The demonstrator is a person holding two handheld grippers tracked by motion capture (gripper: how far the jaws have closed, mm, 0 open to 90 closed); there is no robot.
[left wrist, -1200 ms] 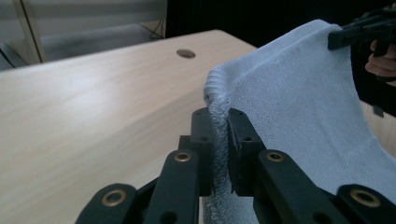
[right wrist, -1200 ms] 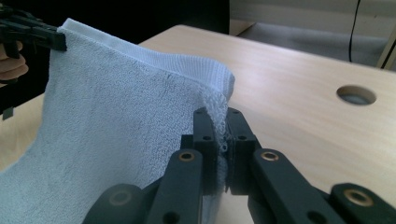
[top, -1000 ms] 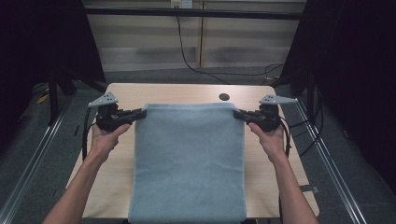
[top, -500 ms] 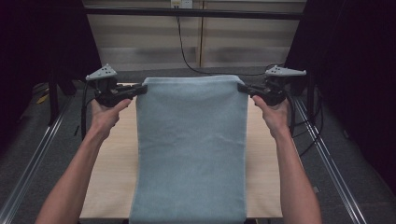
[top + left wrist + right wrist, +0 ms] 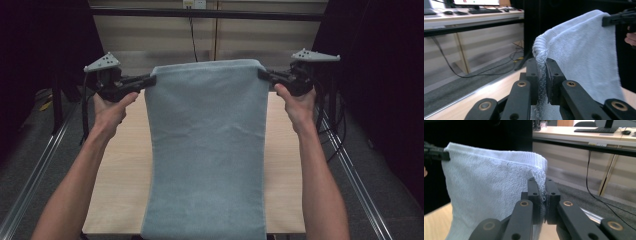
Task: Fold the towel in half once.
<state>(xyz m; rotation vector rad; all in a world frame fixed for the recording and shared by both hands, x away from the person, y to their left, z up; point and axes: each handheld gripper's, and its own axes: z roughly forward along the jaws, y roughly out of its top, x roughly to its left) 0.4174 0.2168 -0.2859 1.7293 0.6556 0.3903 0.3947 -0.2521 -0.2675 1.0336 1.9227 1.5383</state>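
Note:
A pale blue towel (image 5: 205, 150) hangs stretched between both grippers above the wooden table (image 5: 125, 165); its lower end drapes past the table's near edge. My left gripper (image 5: 150, 81) is shut on the towel's top left corner, and my right gripper (image 5: 262, 74) is shut on the top right corner. In the left gripper view the towel (image 5: 584, 55) is pinched between the black jaws of my left gripper (image 5: 542, 82), with the other gripper at the far corner. In the right gripper view the towel's (image 5: 491, 190) hem is clamped in my right gripper (image 5: 543, 200).
Metal rails (image 5: 45, 150) run along both sides of the table, with cables (image 5: 340, 125) hanging at the right. A wooden panel and a dark crossbar (image 5: 210, 15) stand beyond the far edge. Desks with keyboards (image 5: 596, 130) show in the background.
Both hands have risen, lifting the towel's top edge off the table so that it now hangs upright. Both grips on the corners are unchanged.

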